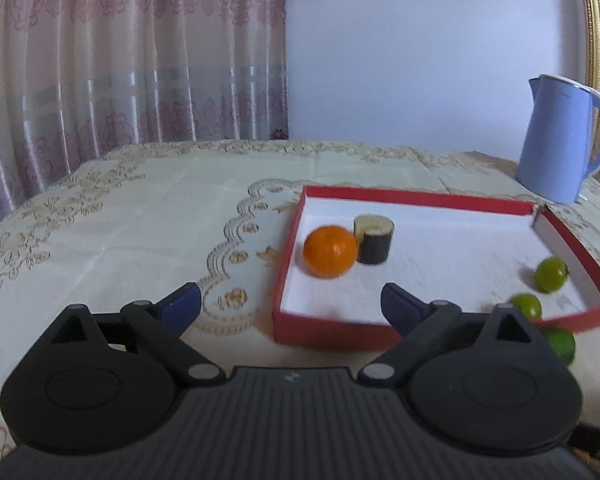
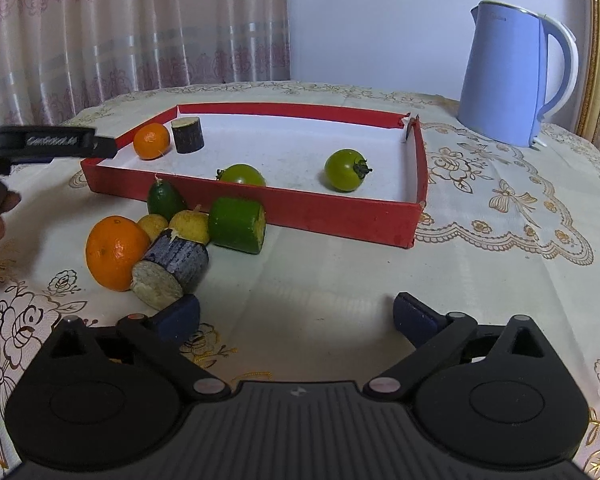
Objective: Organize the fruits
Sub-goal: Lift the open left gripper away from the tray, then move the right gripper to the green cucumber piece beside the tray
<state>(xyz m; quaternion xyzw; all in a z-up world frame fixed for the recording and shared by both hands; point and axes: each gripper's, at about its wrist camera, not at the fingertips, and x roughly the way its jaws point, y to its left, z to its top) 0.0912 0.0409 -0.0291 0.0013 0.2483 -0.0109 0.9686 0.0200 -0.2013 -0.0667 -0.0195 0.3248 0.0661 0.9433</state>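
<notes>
Both tools are spread wide and empty: the left tool (image 1: 290, 300) hangs over the red tray's (image 2: 332, 213) near left corner, the right tool (image 2: 296, 312) low over the desk (image 2: 340, 280). Inside the tray sit a small orange (image 2: 152, 141) touching a dark cylinder piece (image 2: 187, 135) at 11 o'clock, plus two green tomatoes (image 2: 345, 175). Outside, at the tray's 7 o'clock, a larger orange (image 2: 114, 252), yellow fruits (image 2: 190, 226), green pieces (image 2: 236, 230) and a dark cut log (image 2: 172, 268) are heaped together; a blue kettle (image 2: 508, 80) stands at 1 o'clock.

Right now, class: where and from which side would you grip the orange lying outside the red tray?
Grip the orange across its round middle, coming from above, probably: a dark cut log presses its right side, so a sideways claw lacks room.
</notes>
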